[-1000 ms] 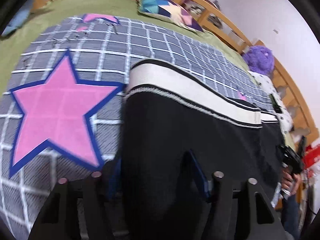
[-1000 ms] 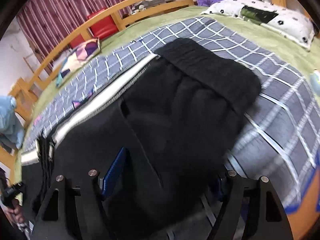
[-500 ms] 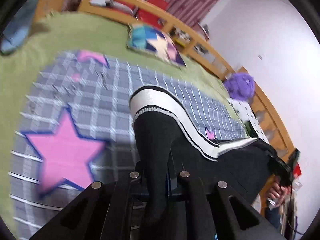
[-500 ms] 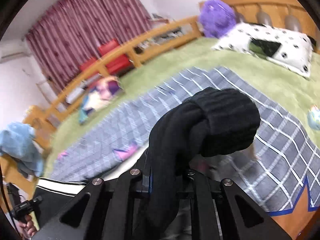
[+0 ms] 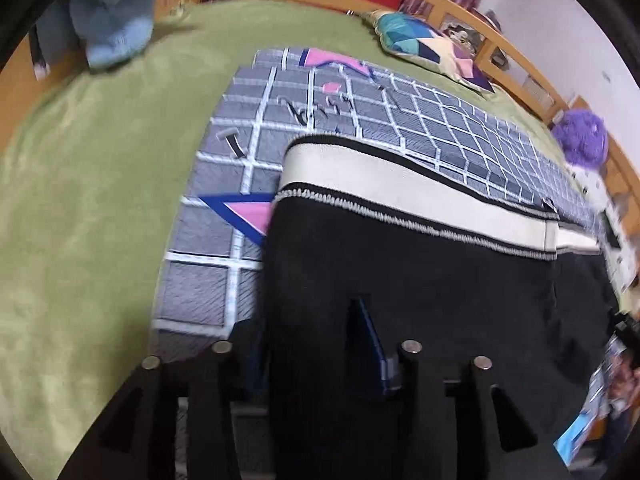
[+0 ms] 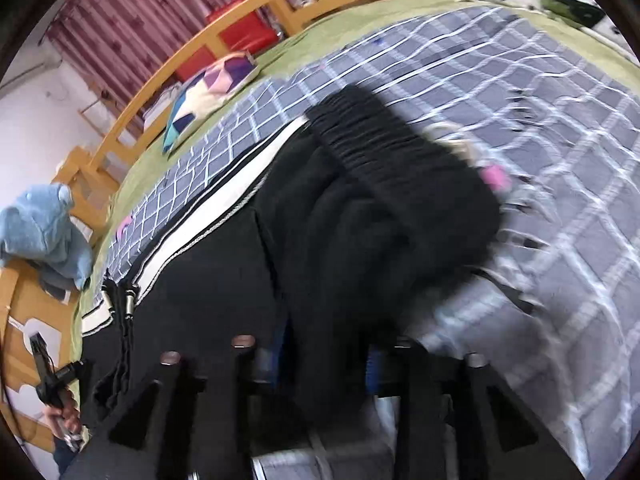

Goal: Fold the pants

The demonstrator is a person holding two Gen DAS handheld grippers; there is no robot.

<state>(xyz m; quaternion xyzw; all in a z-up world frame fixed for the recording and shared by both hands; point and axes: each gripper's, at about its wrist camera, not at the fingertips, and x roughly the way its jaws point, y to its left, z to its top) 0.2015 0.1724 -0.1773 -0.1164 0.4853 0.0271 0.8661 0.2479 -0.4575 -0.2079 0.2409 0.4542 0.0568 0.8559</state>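
Black pants with a white side stripe: spread across the lower centre and right of the left wrist view, on a grey checked blanket over a green bedspread. Left gripper: fingers apart, black fabric lying between them. Right gripper: fingers apart around a fold of pants, ribbed waistband at frame centre; patchwork pillow upper left.

1. Even, soft indoor light fills both my views, without glare.
2. Fisheye bending curves the bed rail and darkens corners.
3. Motion blur smears the checked blanket on my right.
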